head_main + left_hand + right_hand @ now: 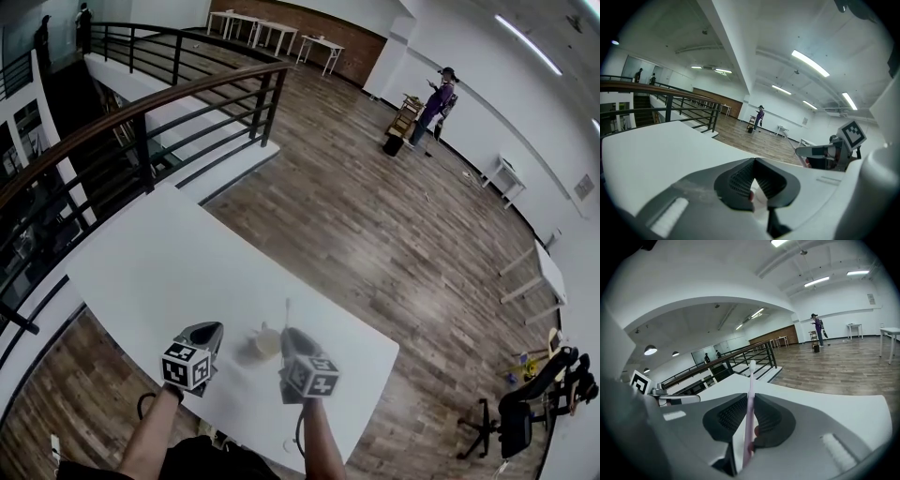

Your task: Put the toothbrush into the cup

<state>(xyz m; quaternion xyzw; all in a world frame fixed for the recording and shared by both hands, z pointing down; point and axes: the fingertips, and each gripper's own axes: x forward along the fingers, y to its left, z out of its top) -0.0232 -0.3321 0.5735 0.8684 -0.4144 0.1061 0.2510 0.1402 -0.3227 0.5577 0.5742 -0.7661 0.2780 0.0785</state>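
Hovering at the left, the left gripper (753, 164) has its jaws closed, seemingly on nothing. The cup (267, 343) stands on the table (159, 262) between both tools. The right gripper (291, 339) pinches the toothbrush (750, 380) upright, bristles high, likely so the handle drops in.

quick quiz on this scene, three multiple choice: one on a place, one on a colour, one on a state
1. Where is the cup?
A on the floor
B on the table, between the left claw and the right claw
C on the railing

2. What colour is the toothbrush handle?
A pale pink
B green
C black

3. What state is the right claw in?
A wide open, empty
B shut on the toothbrush
C shut on the cup

Answers:
1 B, the head view shows the cup standing on the white top between both claws.
2 A, the right gripper view shows it pale pink.
3 B, its pads clamp the handle.
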